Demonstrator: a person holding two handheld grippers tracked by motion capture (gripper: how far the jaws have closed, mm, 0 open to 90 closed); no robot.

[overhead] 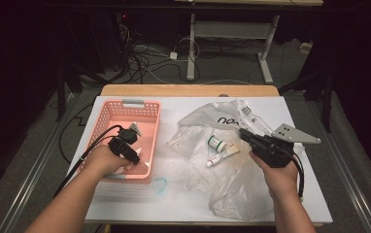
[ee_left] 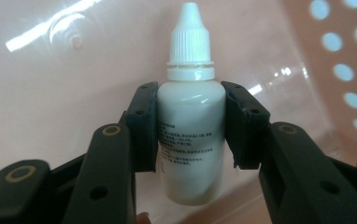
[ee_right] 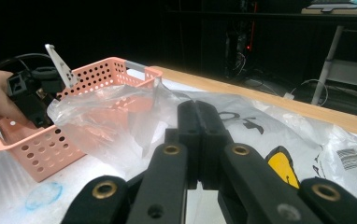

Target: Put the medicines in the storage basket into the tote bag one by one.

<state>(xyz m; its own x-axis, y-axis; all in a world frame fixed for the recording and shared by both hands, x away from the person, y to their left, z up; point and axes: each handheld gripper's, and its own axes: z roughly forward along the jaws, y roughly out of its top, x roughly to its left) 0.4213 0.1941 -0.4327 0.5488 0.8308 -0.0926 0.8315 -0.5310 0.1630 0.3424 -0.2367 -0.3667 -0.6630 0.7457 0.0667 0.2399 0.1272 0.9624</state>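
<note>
Dropper bottle (ee_left: 190, 126) label too small to read; plastic bag (overhead: 232, 121) shows "no".

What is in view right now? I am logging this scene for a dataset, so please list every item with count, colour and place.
basket: one, pink, perforated, left half of the table.
dropper bottle: one, white with a ribbed white cap, held over the basket floor.
plastic bag: one, clear with black print, crumpled on the right half.
small bottle: one, white with a green band, lying on the bag.
tube: one, white, lying on the bag beside the small bottle.
table: one, white top with a wooden far edge.
left gripper: black, inside the basket, shut on the dropper bottle.
right gripper: black, jaws shut, pinching the plastic bag.
</note>
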